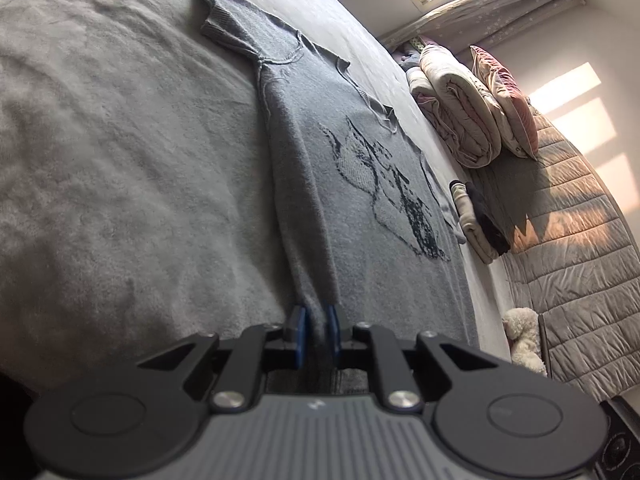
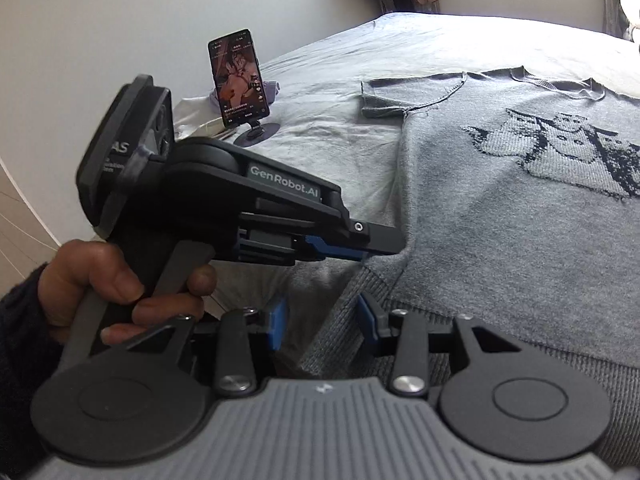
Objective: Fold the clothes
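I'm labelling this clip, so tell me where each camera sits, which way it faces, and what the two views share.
Left wrist: on the left gripper, looking along the grey sweater toward a window; its pads pinch a sweater fold.
Right wrist: on the right gripper, jaws apart over the sweater's ribbed hem, facing a propped phone; the left hand and its gripper show.
Shared: sweater, bed, left gripper.

Our grippers [image 2: 322,322] are black with grey ribbed tops, blue pads [image 2: 277,322], round black discs and shiny screws. One [image 2: 384,246] says "GenRobot.AI". Our sleeve [image 2: 18,344] is dark.
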A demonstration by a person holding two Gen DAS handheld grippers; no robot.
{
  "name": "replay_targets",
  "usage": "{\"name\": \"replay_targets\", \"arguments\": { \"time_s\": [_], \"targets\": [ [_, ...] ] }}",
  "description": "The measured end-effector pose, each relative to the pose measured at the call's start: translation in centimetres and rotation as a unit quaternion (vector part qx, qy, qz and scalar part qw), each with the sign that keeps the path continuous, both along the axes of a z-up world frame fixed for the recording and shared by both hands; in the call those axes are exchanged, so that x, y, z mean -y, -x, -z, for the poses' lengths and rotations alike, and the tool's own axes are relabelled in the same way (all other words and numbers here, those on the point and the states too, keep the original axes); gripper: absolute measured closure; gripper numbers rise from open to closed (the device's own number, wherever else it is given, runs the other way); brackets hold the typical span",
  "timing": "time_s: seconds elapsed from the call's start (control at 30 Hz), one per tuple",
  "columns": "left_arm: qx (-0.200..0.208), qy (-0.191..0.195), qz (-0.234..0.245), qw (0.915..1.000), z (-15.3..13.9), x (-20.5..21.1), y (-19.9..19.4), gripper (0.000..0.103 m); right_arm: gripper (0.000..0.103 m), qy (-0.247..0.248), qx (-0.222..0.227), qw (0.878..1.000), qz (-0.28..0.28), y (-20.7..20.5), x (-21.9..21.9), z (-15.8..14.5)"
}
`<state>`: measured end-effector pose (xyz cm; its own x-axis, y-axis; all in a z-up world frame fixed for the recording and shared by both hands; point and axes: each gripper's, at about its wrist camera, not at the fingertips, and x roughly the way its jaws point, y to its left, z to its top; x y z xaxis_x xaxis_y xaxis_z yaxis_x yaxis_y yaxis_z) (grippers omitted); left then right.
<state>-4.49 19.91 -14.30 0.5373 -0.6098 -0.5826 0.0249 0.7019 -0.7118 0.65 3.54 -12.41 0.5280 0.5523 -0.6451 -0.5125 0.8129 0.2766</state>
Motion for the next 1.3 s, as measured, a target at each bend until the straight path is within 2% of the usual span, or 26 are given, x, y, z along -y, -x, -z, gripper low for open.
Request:
{"name": "replay_targets", "arguments": {
  "time_s": [0.03,0.07,0.1,0.17,0.27,0.33,0.4,0.47,0.53,0.57,0.6,0.67,0.73,0.83,0.9,0.97,1.07,1.17,1.3],
  "targets": [
    [0.0,0.001,-0.002,1.0,0.0,-0.1,0.0,0.09,0.079,0.004,0.0,1.0,0.003,-0.1,0.2,0.3],
    [0.0,0.003,-0.005,1.0,-0.1,-0.2,0.1,0.09,0.093,0.007,0.0,1.0,0.006,-0.2,0.5,0.5],
    [-0.001,0.005,-0.01,0.9999,-0.2,-0.4,0.2,0.09,0.1,0.011,0.0,1.0,0.009,-0.3,0.7,0.8],
    [-0.002,0.009,-0.024,0.9997,-0.2,-1.0,0.3,0.089,0.1,0.008,-0.005,1.0,0.015,-0.5,1.3,1.1],
    [-0.01,0.02,-0.042,0.9989,-0.1,-1.7,0.3,0.08,0.1,-0.049,-0.026,0.998,0.017,-0.6,2.9,0.7],
    [-0.019,0.045,-0.05,0.9976,0.2,-2.2,0.1,0.075,0.1,-0.088,-0.04,0.995,0.011,-0.7,3.6,0.3],
    [-0.028,0.077,-0.062,0.9947,0.7,-2.8,-0.2,0.062,0.099,-0.12,-0.051,0.991,0.003,-0.8,3.9,-0.1],
    [-0.036,0.115,-0.076,0.9898,1.3,-3.3,-0.5,0.061,0.099,-0.138,-0.057,0.989,-0.006,-0.7,3.8,-0.5],
    [-0.043,0.147,-0.088,0.9843,2.0,-3.6,-0.9,0.064,0.099,-0.149,-0.059,0.987,-0.014,-0.6,3.6,-0.8],
    [-0.046,0.16,-0.092,0.9817,2.3,-3.7,-1.1,0.07,0.099,-0.148,-0.059,0.987,-0.016,-0.5,3.4,-1.0],
    [-0.047,0.173,-0.095,0.9793,2.6,-3.7,-1.2,0.085,0.098,-0.147,-0.058,0.987,-0.018,-0.4,3.3,-1.1],
    [-0.044,0.181,-0.105,0.977,2.6,-3.7,-1.1,0.1,0.098,-0.143,-0.059,0.988,-0.019,-0.3,3.2,-1.2],
    [-0.028,0.147,-0.118,0.9816,1.8,-3.6,-0.6,0.1,0.098,-0.137,-0.061,0.988,-0.02,-0.2,3.1,-1.1],
    [-0.013,0.045,-0.13,0.9904,0.5,-3.1,0.0,0.1,0.097,-0.116,-0.062,0.991,-0.018,0.1,3.2,-1.1],
    [-0.008,-0.014,-0.135,0.9907,0.0,-2.9,0.3,0.1,0.087,-0.089,-0.05,0.995,-0.001,0.4,3.8,-1.2],
    [-0.015,0.001,-0.123,0.9923,0.2,-3.2,0.2,0.099,0.084,-0.064,-0.039,0.997,0.019,0.7,4.8,-1.4],
    [-0.015,-0.006,-0.096,0.9953,-0.1,-3.3,0.3,0.099,0.06,-0.038,-0.03,0.996,0.069,0.8,8.1,-1.6],
    [-0.017,-0.013,-0.061,0.9979,-0.2,-3.6,1.0,0.097,0.059,-0.025,-0.027,0.991,0.129,1.2,12.5,-2.2],
    [-0.035,0.0,-0.032,0.9989,0.2,-3.8,1.7,0.097,0.059,-0.014,-0.027,0.978,0.207,2.3,18.5,-2.6]
  ]
}}
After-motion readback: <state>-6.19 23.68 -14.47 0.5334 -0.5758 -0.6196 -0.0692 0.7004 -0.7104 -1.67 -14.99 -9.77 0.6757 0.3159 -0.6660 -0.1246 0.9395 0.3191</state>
